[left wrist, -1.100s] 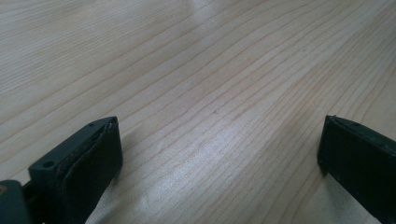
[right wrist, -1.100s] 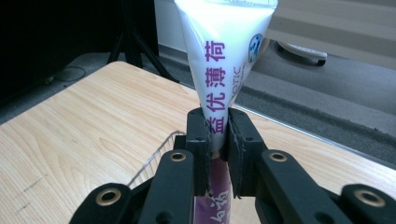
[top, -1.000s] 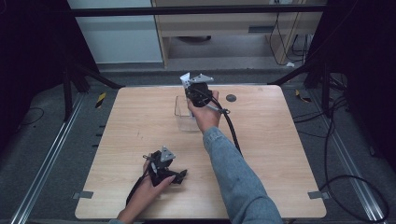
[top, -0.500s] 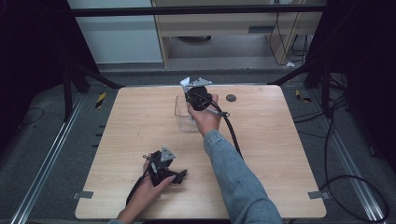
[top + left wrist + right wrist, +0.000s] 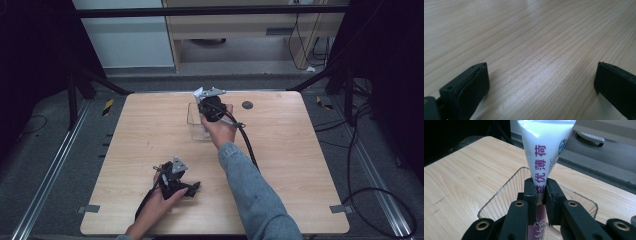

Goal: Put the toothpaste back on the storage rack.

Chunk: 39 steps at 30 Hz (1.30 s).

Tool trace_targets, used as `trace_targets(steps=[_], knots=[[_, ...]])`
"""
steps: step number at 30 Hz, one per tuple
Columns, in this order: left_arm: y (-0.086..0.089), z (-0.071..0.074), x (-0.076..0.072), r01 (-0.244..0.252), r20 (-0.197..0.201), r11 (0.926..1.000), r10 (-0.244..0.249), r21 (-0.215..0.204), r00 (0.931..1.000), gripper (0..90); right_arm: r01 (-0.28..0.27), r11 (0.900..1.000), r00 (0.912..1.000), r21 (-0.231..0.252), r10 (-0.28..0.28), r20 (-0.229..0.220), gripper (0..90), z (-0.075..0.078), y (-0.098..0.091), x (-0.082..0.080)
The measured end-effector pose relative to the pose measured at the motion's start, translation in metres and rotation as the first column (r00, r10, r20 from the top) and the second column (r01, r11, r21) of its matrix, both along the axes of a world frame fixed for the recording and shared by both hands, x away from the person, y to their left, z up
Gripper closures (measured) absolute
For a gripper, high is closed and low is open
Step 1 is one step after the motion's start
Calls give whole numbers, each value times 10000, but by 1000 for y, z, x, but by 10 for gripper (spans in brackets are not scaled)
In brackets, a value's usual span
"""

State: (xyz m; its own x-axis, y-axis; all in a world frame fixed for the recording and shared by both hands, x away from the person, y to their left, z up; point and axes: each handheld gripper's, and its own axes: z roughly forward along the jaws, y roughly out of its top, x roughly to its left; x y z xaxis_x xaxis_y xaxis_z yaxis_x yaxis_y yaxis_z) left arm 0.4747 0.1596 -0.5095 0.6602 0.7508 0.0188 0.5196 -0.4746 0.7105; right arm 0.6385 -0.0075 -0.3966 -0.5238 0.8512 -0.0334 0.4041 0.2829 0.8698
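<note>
My right gripper (image 5: 541,191) is shut on a white soft tube (image 5: 544,150) printed with purple characters. The jaws pinch it near its narrow lower part, and its wide end rises beyond them. Under the jaws stands a clear ribbed plastic container (image 5: 499,197), and the tube's lower end hangs inside its rim. From above, the right gripper (image 5: 209,106) hovers over that container (image 5: 195,125) at the table's far middle. My left gripper (image 5: 192,187) lies low near the front left of the table. Its jaws stand open (image 5: 541,75) over bare wood with nothing between them.
A small dark round disc (image 5: 247,105) lies on the wooden table (image 5: 300,165) to the right of the container. The right gripper's black cable (image 5: 247,145) trails back along the sleeve. Black frame posts stand around the table, with cables on the floor at right.
</note>
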Motion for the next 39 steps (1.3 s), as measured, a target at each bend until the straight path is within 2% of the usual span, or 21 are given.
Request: trace_targets(steps=[14, 20, 39], knots=[[0, 0, 0, -2, -4, 10000, 2, -1, 10000, 0, -149, 9997, 9998, -209, 145, -163, 801, -1, 0, 0], [0, 0, 0, -2, -2, 10000, 2, 2, 10000, 0, -167, 9991, 9992, -383, 153, -365, 799, 2, 4, 7], [0, 0, 0, -5, -1, 10000, 5, 1, 10000, 0, -334, 9963, 9983, -792, 294, -512, 797, 1, 20, 18]])
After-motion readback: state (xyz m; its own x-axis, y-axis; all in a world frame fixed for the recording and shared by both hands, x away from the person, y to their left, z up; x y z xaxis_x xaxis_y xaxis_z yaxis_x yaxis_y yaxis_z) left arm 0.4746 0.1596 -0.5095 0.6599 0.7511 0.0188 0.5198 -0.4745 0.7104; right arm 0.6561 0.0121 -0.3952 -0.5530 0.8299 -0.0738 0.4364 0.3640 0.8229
